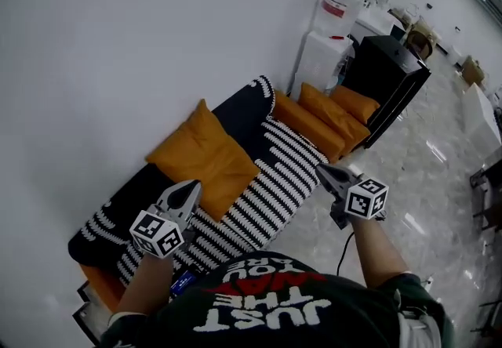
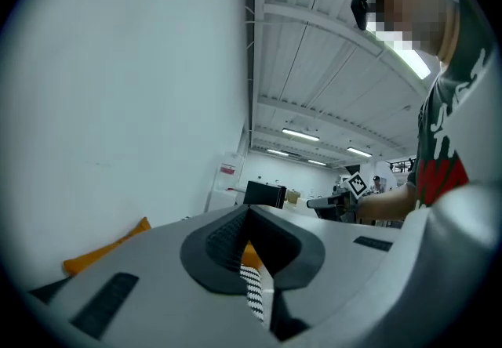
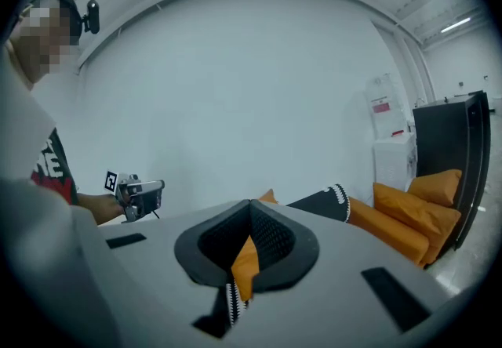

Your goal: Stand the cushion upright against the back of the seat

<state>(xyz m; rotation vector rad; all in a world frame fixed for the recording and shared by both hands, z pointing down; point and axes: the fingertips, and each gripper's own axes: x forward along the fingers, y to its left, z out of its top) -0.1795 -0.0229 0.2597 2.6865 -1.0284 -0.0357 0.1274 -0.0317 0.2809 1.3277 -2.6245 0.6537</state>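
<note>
Both the left tool (image 1: 190, 186) and the right tool (image 1: 321, 170) are closed on nothing, held clear of the sofa (image 1: 274, 182). The orange cushion (image 1: 205, 157) leans unsupported against its back by the wall, so its soft filling may let it slump onto the striped seat. The shirt (image 1: 259, 303) reads "JUST THE" and "YOU ARE"; the red label on the water dispenser (image 1: 336, 21) is illegible

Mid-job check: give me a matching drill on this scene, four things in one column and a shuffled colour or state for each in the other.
Things:
1. cushion
2. striped throw
3. water dispenser
4. left gripper

Colour or state:
A. white, with a red-labelled bottle on top
B. orange, propped upright
C. black and white
D. shut, holding nothing

Pairs: 1-B, 2-C, 3-A, 4-D
</note>
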